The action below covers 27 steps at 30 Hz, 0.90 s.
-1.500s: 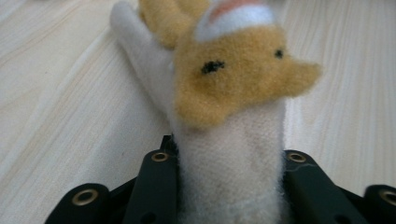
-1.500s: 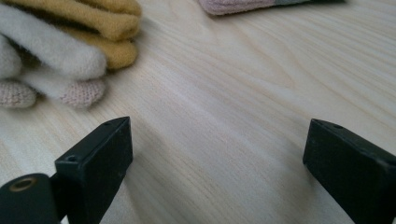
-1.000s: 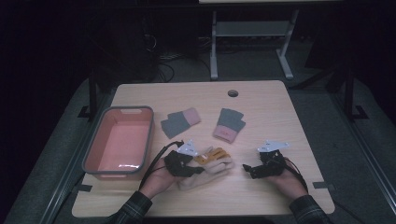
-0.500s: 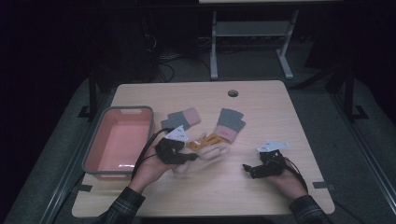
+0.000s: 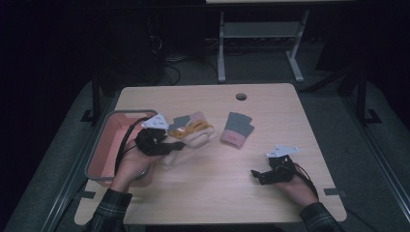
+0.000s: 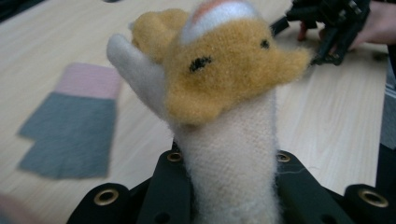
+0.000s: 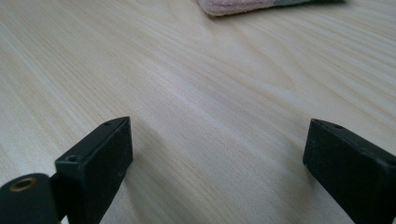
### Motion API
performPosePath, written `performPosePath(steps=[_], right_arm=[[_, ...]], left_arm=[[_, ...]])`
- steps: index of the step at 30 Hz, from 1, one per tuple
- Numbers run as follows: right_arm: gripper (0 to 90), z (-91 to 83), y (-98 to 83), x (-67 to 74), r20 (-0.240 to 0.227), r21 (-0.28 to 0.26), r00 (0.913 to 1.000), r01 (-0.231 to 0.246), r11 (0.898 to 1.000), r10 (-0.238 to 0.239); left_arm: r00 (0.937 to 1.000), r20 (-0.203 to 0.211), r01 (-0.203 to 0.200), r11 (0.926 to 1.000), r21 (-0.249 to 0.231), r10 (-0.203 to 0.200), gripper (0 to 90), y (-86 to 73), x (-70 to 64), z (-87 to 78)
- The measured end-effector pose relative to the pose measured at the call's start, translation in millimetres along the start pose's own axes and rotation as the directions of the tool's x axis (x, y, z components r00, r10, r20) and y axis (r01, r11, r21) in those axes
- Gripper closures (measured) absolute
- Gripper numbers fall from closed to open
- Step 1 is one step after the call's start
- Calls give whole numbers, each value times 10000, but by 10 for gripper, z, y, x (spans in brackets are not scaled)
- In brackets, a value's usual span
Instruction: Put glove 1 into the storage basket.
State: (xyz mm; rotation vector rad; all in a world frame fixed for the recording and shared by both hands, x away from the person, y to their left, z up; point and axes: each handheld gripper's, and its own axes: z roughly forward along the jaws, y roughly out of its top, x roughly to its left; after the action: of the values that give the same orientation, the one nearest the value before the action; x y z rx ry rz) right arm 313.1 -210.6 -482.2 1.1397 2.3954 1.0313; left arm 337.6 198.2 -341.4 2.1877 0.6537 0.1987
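Wooden table point(image 5: 208, 193): left tongs point(image 5: 176, 146) grip fuzzy glove point(image 6: 219, 93); right tongs point(image 5: 256, 175) gape.

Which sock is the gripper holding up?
The fuzzy cream and orange sock with the little face, clamped in the left gripper. The two grey and pink socks lie flat on the table.

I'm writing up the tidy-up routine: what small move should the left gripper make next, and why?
Probably carry the fuzzy cream-and-orange animal-face sock left over the pink plastic bin and release: the left gripper is shut on it beside the bin.
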Motion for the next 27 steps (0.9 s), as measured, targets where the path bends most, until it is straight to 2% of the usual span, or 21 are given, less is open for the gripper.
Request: performPosePath(steps=[7, 10, 13, 20, 23, 27], right_arm=[[79, 0, 0, 0, 1, -2, 10000, 3, 10000, -3], [79, 0, 0, 0, 2, 2, 10000, -1, 10000, 1], [79, -2, 1, 3, -9, 20, 10000, -56, 10000, 56], [79, 1, 1, -3, 23, -17, 10000, 29, 10000, -29], [79, 1, 1, -4, 24, -18, 10000, 41, 10000, -41], [79, 1, 1, -4, 23, -20, 10000, 43, 10000, -43]], left_arm=[[9960, -695, 534, 9981, -309, -554, 782, -116, 210, -298], [9908, -1068, 784, 9956, -513, -835, 782, -184, 308, -435], [9860, -1269, 1001, 9927, -671, -1080, 782, -248, 378, -540], [9693, -1935, 1426, 9880, -597, -1516, 781, -423, 528, -700], [9590, -2325, 1556, 9867, -460, -1621, 781, -491, 595, -745], [9464, -2643, 1824, 9826, -364, -1854, 781, -582, 671, -792]])
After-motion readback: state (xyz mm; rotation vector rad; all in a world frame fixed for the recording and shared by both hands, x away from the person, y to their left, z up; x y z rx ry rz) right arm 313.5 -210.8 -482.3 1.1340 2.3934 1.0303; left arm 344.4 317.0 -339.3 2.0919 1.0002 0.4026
